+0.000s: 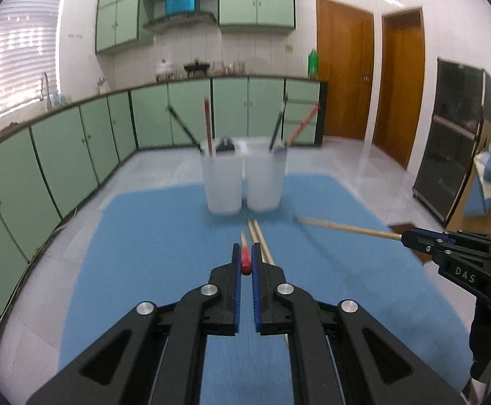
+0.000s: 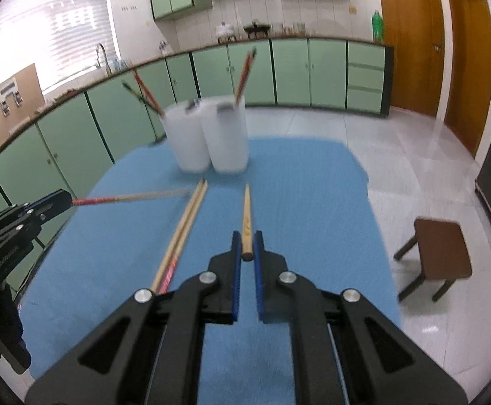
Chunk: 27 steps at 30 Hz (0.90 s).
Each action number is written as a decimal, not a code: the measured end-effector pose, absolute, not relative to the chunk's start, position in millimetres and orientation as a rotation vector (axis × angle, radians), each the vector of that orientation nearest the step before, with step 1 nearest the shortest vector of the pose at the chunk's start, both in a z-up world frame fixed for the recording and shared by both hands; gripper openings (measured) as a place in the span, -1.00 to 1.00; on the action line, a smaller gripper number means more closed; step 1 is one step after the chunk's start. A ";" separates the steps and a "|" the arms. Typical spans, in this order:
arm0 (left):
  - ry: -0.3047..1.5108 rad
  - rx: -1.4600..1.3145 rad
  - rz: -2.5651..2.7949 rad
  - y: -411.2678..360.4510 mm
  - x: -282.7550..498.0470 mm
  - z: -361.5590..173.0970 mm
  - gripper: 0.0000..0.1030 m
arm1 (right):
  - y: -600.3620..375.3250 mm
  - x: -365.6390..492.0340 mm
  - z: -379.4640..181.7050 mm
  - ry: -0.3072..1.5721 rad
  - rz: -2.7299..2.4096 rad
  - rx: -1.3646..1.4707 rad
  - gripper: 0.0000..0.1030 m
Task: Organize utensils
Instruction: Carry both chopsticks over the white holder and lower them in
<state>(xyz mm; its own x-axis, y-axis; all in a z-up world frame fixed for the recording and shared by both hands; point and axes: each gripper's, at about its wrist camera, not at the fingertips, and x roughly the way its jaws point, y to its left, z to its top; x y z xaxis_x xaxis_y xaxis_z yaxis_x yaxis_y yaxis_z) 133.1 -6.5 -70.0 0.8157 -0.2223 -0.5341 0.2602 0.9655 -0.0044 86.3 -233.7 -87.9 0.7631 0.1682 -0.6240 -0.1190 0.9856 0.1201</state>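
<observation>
- my left gripper clamps the red-ended chopstick, tip pointing at the cups
- my right gripper pinches a plain wooden chopstick, two more chopsticks on the mat just left

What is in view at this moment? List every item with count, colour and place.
cups: two, translucent white, side by side at the cloth's far end, holding red and dark chopsticks
blue cloth: one, covering the table
loose chopsticks: two, light wood, lying together on the cloth
red-handled chopstick: one, held in the left gripper
plain wooden chopstick: one, held in the right gripper
stool: one, brown, on the floor to the right
cabinets: green, along the walls
</observation>
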 end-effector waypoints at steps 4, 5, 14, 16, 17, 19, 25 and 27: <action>0.497 0.056 -0.277 -3.8 137.9 -41.4 -0.89 | -236.1 89.6 -52.3 0.620 0.185 0.066 -0.88; 0.487 0.055 -0.281 -3.8 138.8 -36.9 -0.89 | -236.5 91.8 -45.2 0.610 0.190 0.066 -0.88; 0.459 0.051 -0.350 -10.9 164.1 -8.0 -0.89 | -237.7 124.9 8.9 0.567 0.269 0.045 -0.88; 0.461 0.049 -0.359 -11.7 168.3 -8.7 -0.89 | -234.7 132.2 14.4 0.574 0.287 0.034 -0.88; 0.461 0.049 -0.361 -12.2 169.5 -10.0 -0.89 | -233.9 135.5 15.9 0.577 0.291 0.028 -0.88; 0.462 0.043 -0.367 -13.2 171.7 -10.2 -0.89 | -232.3 143.5 18.8 0.589 0.296 0.014 -0.88; 0.443 0.049 -0.373 -17.8 183.1 -1.1 -0.89 | -233.0 154.4 38.7 0.564 0.327 0.019 -0.88; 0.421 0.049 -0.376 -16.3 188.8 7.7 -0.89 | -235.2 160.5 53.8 0.537 0.338 0.031 -0.88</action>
<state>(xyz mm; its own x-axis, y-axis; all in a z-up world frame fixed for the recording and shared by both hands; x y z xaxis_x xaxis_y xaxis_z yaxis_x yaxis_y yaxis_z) 188.8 -16.3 7.7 0.8448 -0.3459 -0.4083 0.3661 0.9301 -0.0304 160.5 -235.2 53.8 0.8057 0.3234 -0.4962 -0.3073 0.9444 0.1165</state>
